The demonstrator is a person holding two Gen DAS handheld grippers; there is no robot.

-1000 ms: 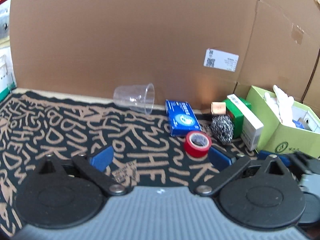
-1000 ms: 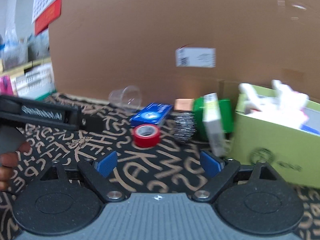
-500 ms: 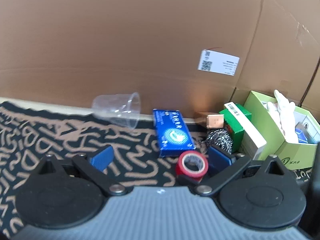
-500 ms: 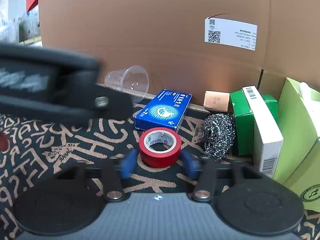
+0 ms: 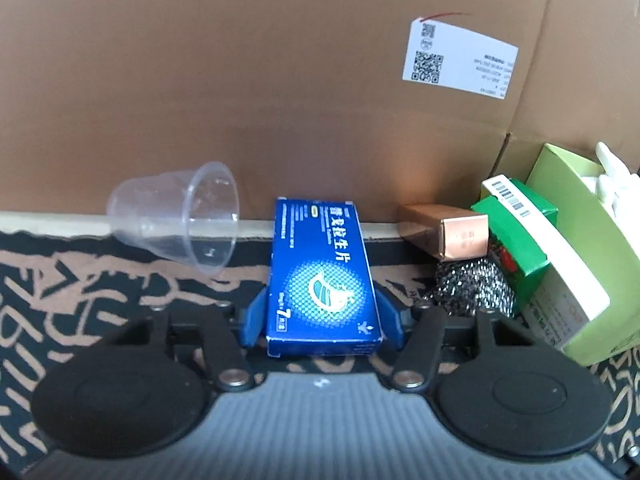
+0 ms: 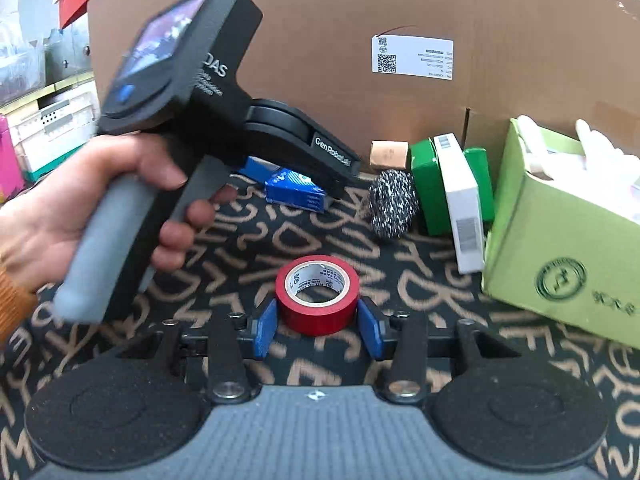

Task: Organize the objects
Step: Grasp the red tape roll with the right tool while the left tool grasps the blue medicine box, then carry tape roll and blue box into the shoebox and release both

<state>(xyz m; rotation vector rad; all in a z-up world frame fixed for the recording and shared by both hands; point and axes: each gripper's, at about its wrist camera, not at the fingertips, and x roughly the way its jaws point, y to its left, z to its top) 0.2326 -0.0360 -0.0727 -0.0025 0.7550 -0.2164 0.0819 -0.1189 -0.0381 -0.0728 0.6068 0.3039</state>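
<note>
The flat blue cardboard box with white lettering (image 5: 324,286) lies on the black worktop cloth with tan lettering (image 5: 100,300), its far end close to the brown cardboard wall (image 5: 280,80). The left tool (image 5: 322,316) straddles the near end of this box; its jaws have just been closing, and both blue pads stand against the long sides of the box. In the right wrist view a hand (image 6: 76,204) grips the grey handle of the left tool.

The red roll of adhesive tape (image 6: 318,294) lies flat on the same cloth, hole upward. The right tool (image 6: 318,326) has it between its blue pads; its jaws have just been closing, and each pad touches the side of the roll.

Left of the blue box, a clear plastic cup (image 5: 178,216) lies on its side, mouth toward the box. Right of the box, a small copper-coloured carton (image 5: 452,234) rests by the wall, with a steel wire scouring ball (image 5: 472,288) just in front of it. Beside the ball stand a green carton (image 5: 520,236) and a white carton with a barcode (image 5: 560,280), leaning together. Furthest right is an open light-green cardboard box (image 6: 560,248) holding white items that cannot be identified. A white label with printed codes (image 5: 460,58) is stuck to the cardboard wall.
</note>
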